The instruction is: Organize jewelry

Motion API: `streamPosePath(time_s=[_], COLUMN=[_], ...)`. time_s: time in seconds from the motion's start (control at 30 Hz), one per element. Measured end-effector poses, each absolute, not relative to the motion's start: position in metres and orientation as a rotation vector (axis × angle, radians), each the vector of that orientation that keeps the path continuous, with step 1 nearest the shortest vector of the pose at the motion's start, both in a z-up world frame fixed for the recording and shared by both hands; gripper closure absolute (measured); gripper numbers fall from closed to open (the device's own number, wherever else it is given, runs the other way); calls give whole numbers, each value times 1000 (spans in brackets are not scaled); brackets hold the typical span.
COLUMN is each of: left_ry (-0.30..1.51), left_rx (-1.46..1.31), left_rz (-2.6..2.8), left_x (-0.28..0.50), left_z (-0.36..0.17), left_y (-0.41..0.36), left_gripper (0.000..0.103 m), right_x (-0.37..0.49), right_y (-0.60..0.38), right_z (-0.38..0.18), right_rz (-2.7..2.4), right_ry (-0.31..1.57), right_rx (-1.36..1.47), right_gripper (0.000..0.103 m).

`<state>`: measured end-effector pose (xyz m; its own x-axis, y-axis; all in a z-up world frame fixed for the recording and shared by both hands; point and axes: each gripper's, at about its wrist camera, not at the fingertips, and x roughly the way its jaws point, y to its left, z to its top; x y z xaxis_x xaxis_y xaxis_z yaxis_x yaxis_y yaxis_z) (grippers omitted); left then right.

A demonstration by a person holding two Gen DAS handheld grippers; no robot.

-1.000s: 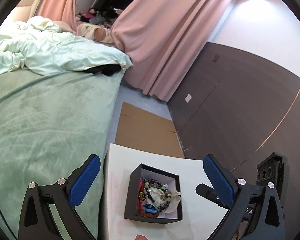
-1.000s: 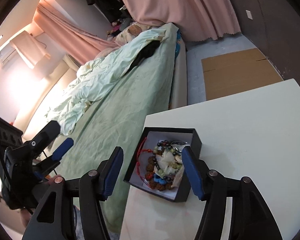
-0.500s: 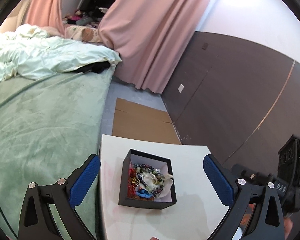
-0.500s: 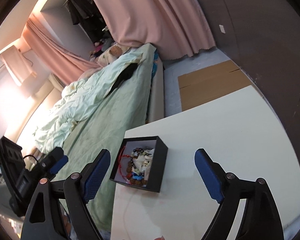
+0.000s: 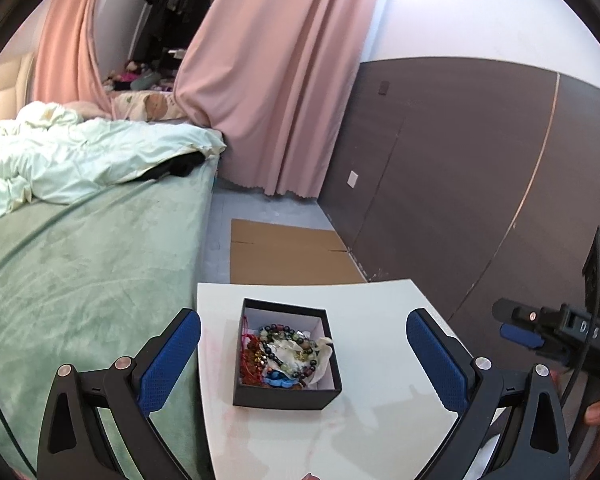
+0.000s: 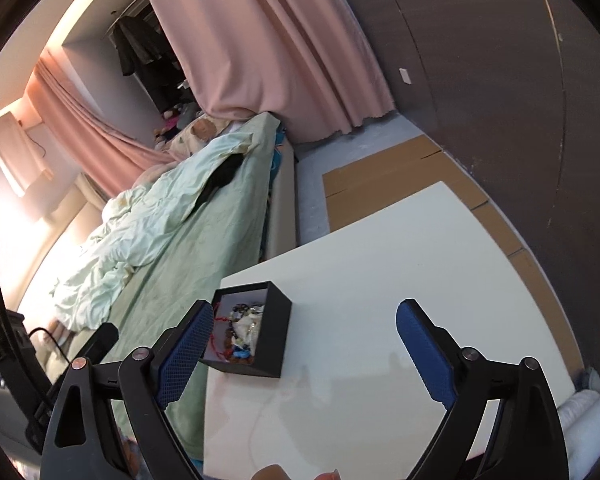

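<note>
White table (image 5: 380, 320) beside green bed (image 5: 80, 272), pink curtains (image 5: 284, 80).

A white table (image 5: 380, 420) fills the near ground. To its left stands a bed with a green cover (image 5: 72, 272), and a pale crumpled duvet (image 5: 80, 160) lies at the bed's far end. A flattened sheet of cardboard (image 5: 288, 256) lies on the grey floor just beyond the table. Pink curtains (image 5: 276, 80) hang at the far side. A dark brown panelled wall (image 5: 460, 168) runs along the right, with a small white wall plate (image 5: 353, 179) low on it.
</note>
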<state>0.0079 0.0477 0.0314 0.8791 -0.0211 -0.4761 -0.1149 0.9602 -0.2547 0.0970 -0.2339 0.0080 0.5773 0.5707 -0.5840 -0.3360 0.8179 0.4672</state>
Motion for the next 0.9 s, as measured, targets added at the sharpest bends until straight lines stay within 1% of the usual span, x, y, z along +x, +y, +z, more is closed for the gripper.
streamPosePath(time_s=[0.4,0.63,0.9], left_ry=[513,507,510], left_rx=[-188,-196,-165], left_rz=[20,25,28], left_x=[4,1,0], left_z=[26,25,24], left_y=[17,15,7], left_gripper=[0,0,0], right_x=[75,72,68], right_y=[-241,-247,-242], right_z=[15,8,6], right_rz=[506,492,506], right_ry=[759,796,796], right_rx=[206,152,120], right_gripper=[10,10,10])
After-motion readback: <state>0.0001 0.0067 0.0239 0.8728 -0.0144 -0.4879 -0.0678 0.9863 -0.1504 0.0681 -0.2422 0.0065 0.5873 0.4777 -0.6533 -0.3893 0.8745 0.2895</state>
